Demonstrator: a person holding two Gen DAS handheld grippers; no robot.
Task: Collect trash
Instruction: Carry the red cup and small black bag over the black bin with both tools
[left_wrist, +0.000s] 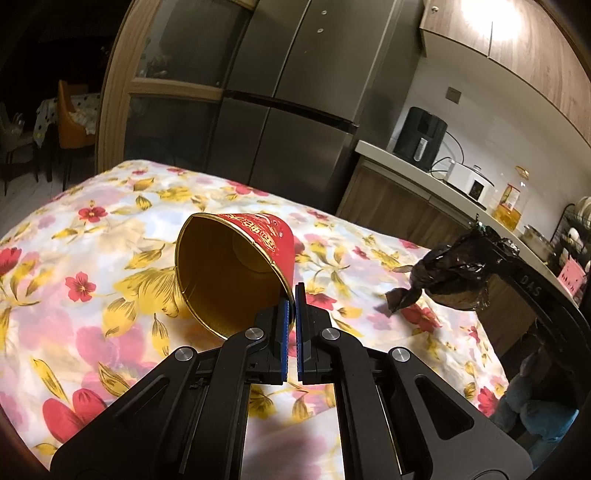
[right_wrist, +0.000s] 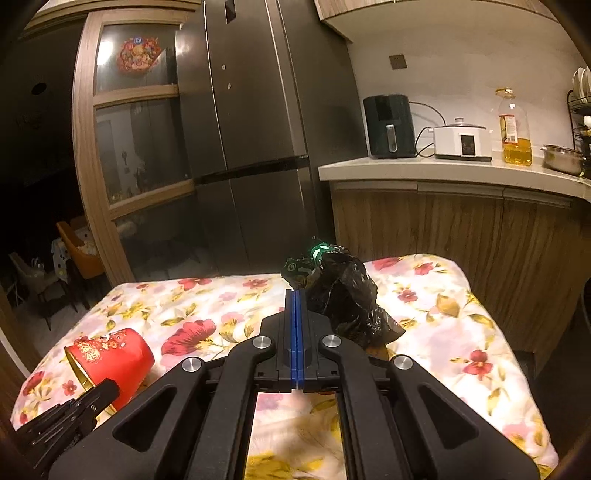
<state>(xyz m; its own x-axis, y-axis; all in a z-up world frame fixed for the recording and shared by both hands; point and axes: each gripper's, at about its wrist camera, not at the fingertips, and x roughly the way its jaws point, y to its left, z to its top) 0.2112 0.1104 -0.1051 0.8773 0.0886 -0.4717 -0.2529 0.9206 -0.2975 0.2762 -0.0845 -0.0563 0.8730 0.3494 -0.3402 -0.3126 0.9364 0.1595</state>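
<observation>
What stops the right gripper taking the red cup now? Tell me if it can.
Probably not: the right gripper is shut on the black bag, and the left gripper already pinches the red cup by its rim. The path over the tablecloth itself looks open.

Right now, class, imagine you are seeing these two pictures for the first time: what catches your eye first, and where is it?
The red paper cup with its gold inside stands out, tipped on its side on the flowered tablecloth, its rim pinched by the left gripper. Next comes the crumpled black trash bag, held up at the right gripper. Behind both stands a tall steel fridge.
</observation>
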